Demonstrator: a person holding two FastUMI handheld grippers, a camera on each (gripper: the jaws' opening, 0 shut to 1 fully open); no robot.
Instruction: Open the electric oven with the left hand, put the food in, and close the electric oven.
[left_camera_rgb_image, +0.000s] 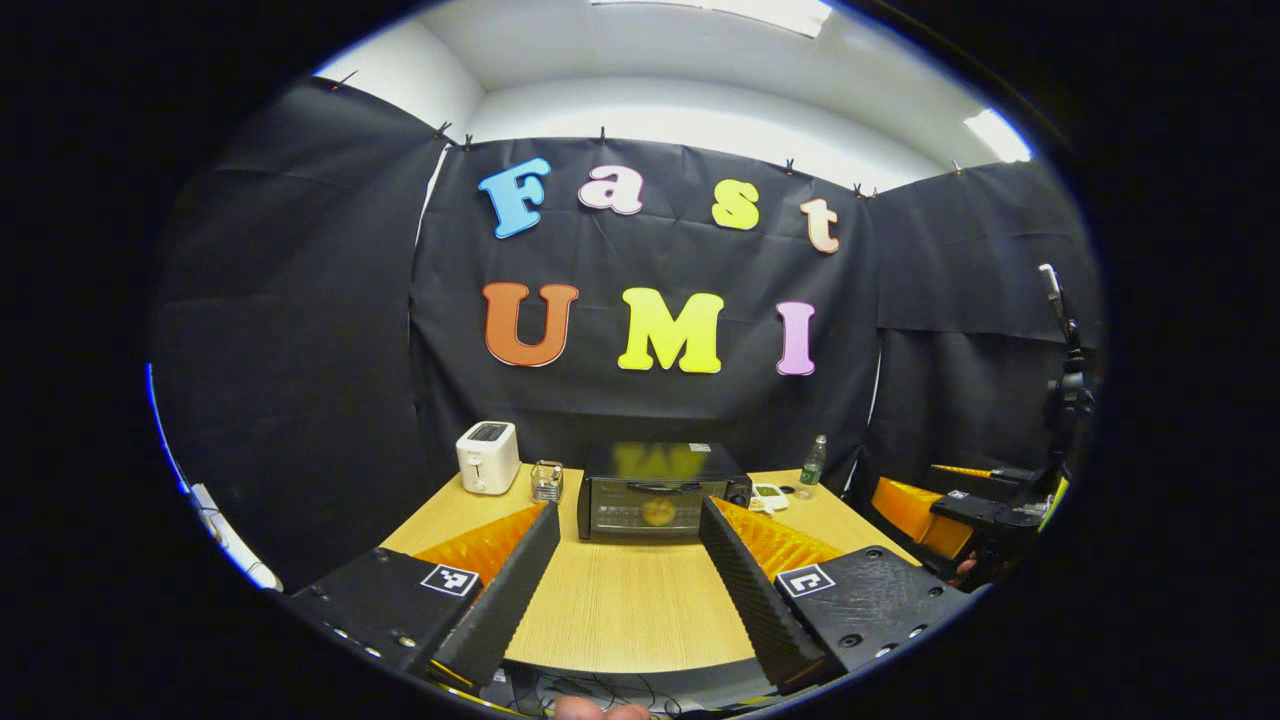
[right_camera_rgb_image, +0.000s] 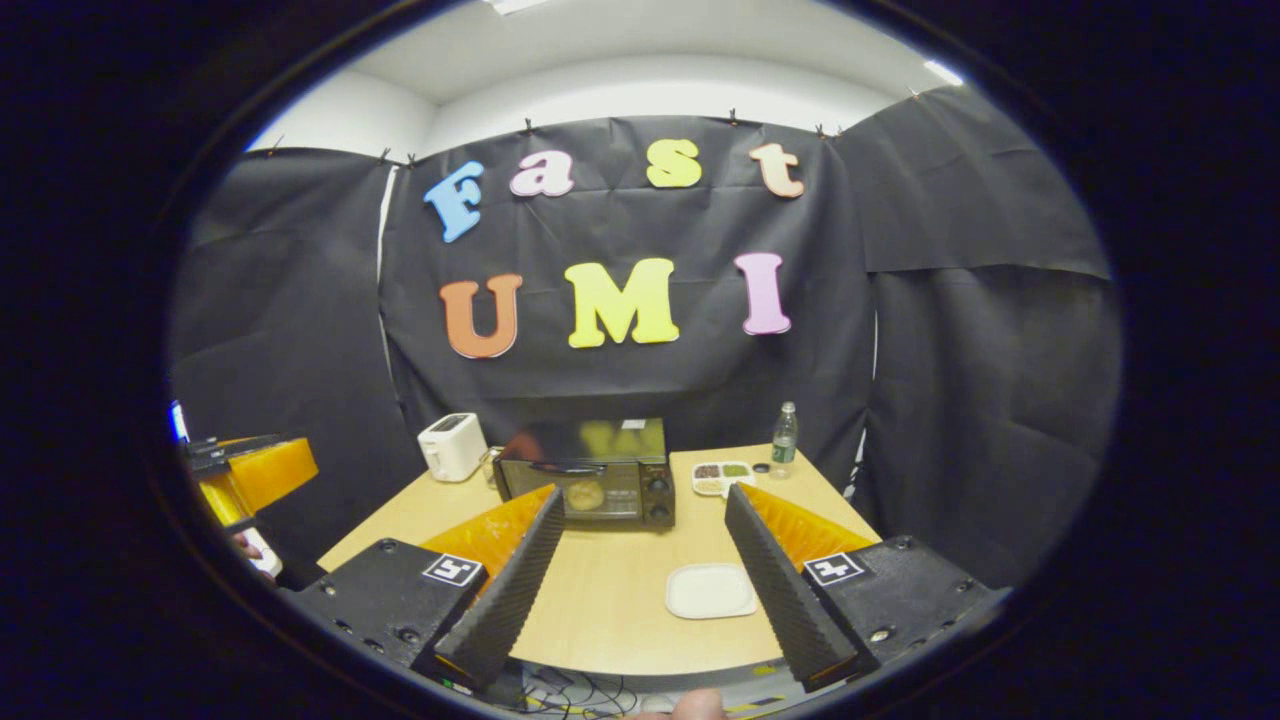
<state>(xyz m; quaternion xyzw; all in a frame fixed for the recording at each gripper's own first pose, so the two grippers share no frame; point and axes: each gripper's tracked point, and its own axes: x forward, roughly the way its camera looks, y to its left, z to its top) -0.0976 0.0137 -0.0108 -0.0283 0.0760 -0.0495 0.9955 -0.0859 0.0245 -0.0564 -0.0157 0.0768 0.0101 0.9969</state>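
A black electric oven (left_camera_rgb_image: 655, 492) stands at the back of the wooden table (left_camera_rgb_image: 620, 610) with its glass door shut. A round yellowish piece of food (left_camera_rgb_image: 657, 513) shows through the glass. In the right gripper view the oven (right_camera_rgb_image: 590, 473) and the food (right_camera_rgb_image: 585, 494) inside it sit left of centre. My left gripper (left_camera_rgb_image: 625, 575) is open, held back over the table's near edge, well short of the oven. My right gripper (right_camera_rgb_image: 640, 575) is open too, with nothing between its fingers. The right gripper (left_camera_rgb_image: 945, 515) also appears far right in the left gripper view, and the left gripper (right_camera_rgb_image: 245, 470) far left in the right gripper view.
A white toaster (left_camera_rgb_image: 487, 456) and a small glass jar (left_camera_rgb_image: 546, 481) stand left of the oven. A divided snack dish (right_camera_rgb_image: 722, 477) and a water bottle (right_camera_rgb_image: 785, 438) stand to its right. An empty white plate (right_camera_rgb_image: 711, 590) lies near the table's front. Black cloth walls the booth.
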